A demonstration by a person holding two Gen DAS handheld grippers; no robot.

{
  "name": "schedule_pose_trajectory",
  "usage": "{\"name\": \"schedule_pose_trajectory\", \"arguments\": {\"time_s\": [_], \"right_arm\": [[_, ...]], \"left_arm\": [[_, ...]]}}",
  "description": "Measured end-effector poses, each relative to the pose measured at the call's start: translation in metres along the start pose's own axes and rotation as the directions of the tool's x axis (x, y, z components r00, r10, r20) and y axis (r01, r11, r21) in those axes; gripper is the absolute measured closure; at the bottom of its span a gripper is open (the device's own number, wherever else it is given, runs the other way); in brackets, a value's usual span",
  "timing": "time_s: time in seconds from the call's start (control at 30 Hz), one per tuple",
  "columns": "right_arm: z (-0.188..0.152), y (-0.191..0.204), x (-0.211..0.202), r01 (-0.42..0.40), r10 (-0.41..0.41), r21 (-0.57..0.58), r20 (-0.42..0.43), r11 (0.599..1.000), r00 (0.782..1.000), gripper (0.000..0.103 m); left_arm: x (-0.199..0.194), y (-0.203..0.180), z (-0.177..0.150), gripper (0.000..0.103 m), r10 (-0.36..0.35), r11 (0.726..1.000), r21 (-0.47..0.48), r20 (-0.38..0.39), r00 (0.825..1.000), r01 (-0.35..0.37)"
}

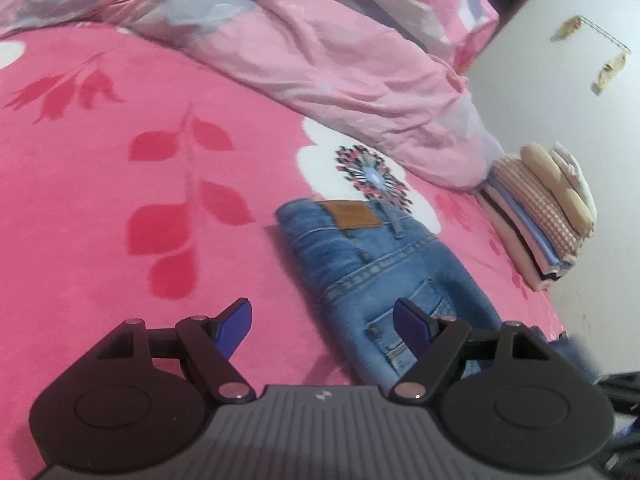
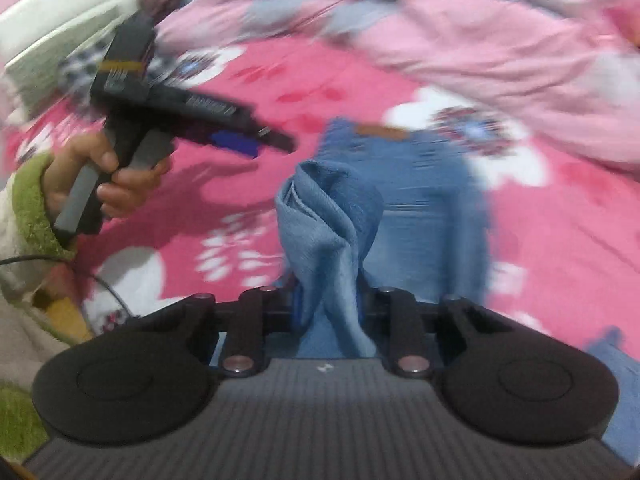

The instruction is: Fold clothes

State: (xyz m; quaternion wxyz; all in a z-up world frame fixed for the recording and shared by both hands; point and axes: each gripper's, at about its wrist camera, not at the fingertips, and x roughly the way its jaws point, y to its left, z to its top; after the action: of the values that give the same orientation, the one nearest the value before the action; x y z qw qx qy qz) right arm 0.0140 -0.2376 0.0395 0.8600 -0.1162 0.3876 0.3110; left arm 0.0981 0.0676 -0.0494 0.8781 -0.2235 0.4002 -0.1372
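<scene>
On the pink bed (image 1: pixel 100 208), the right hand-held gripper (image 2: pixel 332 312) pinches the blue jeans (image 1: pixel 376 264), bunching them up, while the left hand-held gripper (image 1: pixel 322 320) hangs wide open.

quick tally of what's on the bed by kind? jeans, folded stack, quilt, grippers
Jeans: 1, a bunched part clamped in the right gripper
Stack of folded clothes: 1 stack; the number of pieces in it is unclear
Pink quilt: 1, bunched at the far side
Grippers: 2, counting the left gripper, which is open and empty
Total: 5
</scene>
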Motion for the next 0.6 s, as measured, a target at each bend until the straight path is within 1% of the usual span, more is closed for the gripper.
{"name": "schedule_pose_trajectory", "arguments": {"time_s": [0.1,0.17,0.27,0.33,0.4,0.43,0.5,0.53,0.6], "right_arm": [[-0.014,-0.039,-0.036,0.096,-0.108,0.135,0.090,0.986,0.990,0.084],[-0.024,-0.070,-0.055,0.122,-0.157,0.230,0.140,0.966,0.978,0.084],[-0.035,-0.108,-0.064,0.161,-0.227,0.309,0.192,0.938,0.955,0.084],[-0.044,-0.137,-0.059,0.173,-0.262,0.371,0.203,0.912,0.944,0.084],[-0.055,-0.165,-0.044,0.154,-0.261,0.447,0.189,0.881,0.947,0.081],[-0.063,-0.177,-0.033,0.146,-0.254,0.481,0.166,0.864,0.953,0.079],[-0.078,-0.196,-0.013,0.163,-0.262,0.546,0.109,0.822,0.959,0.069],[-0.085,-0.203,-0.006,0.172,-0.266,0.575,0.084,0.800,0.960,0.066],[-0.095,-0.213,-0.008,0.150,-0.269,0.642,0.091,0.752,0.959,0.046]], "left_arm": [[0.007,-0.012,0.002,0.024,0.007,1.000,0.021,-0.001,1.000,-0.007],[0.011,-0.019,0.003,0.024,0.013,0.999,0.035,0.000,1.000,-0.013],[0.015,-0.029,0.003,0.024,0.027,0.998,0.064,0.003,1.000,-0.027],[0.018,-0.034,0.002,0.024,0.034,0.997,0.072,-0.003,0.999,-0.033],[0.020,-0.037,0.002,0.024,0.039,0.996,0.075,-0.012,0.999,-0.038],[0.021,-0.038,0.002,0.024,0.040,0.996,0.076,-0.016,0.999,-0.038],[0.022,-0.039,0.002,0.024,0.035,0.996,0.077,-0.021,0.999,-0.034],[0.022,-0.040,0.002,0.024,0.031,0.997,0.078,-0.021,0.999,-0.030],[0.020,-0.042,0.004,0.024,0.020,0.996,0.084,-0.015,1.000,-0.019]]}}
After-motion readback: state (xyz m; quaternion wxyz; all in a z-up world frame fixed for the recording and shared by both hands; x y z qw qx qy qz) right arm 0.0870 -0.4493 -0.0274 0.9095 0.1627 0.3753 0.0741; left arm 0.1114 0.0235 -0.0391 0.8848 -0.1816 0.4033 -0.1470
